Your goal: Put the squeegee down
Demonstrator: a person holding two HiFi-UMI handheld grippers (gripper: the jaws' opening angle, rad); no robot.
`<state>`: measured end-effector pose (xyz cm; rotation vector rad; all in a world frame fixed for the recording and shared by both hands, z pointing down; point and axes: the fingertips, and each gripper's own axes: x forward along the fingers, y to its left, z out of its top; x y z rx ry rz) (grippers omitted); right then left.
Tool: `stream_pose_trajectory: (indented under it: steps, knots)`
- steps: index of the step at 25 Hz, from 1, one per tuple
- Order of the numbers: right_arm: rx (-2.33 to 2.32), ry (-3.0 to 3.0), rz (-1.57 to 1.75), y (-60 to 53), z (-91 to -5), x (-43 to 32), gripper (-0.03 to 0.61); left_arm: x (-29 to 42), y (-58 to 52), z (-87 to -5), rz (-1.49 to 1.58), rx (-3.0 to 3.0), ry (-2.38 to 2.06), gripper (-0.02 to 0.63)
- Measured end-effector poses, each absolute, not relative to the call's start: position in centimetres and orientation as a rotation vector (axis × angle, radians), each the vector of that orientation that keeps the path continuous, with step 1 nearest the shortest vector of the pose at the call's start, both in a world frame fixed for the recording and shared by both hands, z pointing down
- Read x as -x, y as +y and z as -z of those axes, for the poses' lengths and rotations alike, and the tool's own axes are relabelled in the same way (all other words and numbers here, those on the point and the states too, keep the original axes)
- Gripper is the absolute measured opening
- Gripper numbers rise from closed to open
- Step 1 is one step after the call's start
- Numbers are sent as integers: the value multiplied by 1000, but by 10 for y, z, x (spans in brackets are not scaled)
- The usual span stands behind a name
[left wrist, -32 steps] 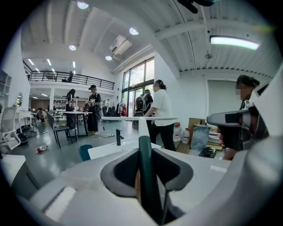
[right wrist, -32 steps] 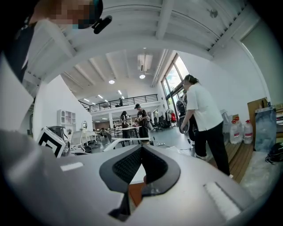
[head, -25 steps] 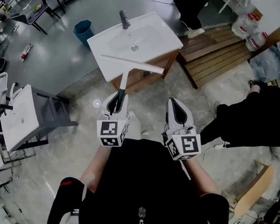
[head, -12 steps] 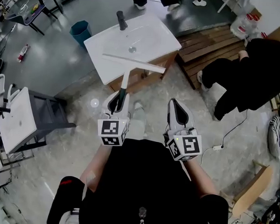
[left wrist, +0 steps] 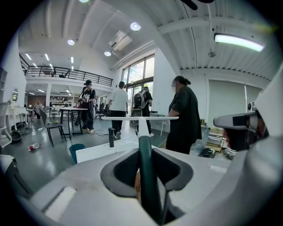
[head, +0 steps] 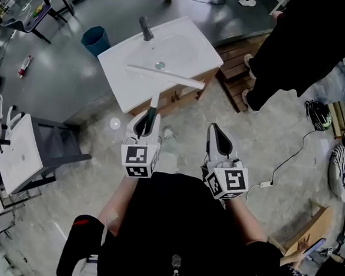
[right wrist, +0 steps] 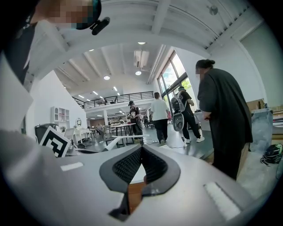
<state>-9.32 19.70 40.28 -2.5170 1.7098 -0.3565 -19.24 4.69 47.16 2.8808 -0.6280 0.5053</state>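
L gripper (head: 146, 117) clamped on squeegee (head: 165, 76) handle. R gripper (head: 215, 130) jaws pressed together, empty. Blade lay across front of sink (head: 122, 88), apparently held above it. Put-down not yet done. Left to do: lower onto sink, then release.

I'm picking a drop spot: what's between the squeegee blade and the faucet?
In the head view, only the sink bowl with its drain lies between the blade and the faucet; otherwise bare.

An open workshop hall: glossy grey concrete floor (head: 58, 91), black-railed mezzanine (left wrist: 66, 71) far left, tall windows (left wrist: 136, 73). A white washbasin (head: 126, 84) stands free beside slatted wooden pallets (head: 232, 55).
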Motion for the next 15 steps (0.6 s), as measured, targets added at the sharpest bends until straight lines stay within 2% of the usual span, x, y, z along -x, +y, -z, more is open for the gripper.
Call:
stream_pose_trajectory:
  steps: [15]
  knots:
    - [2531, 1629, 437, 164, -412, 15, 2, 111, 13, -476, -546, -2879, -560, 104]
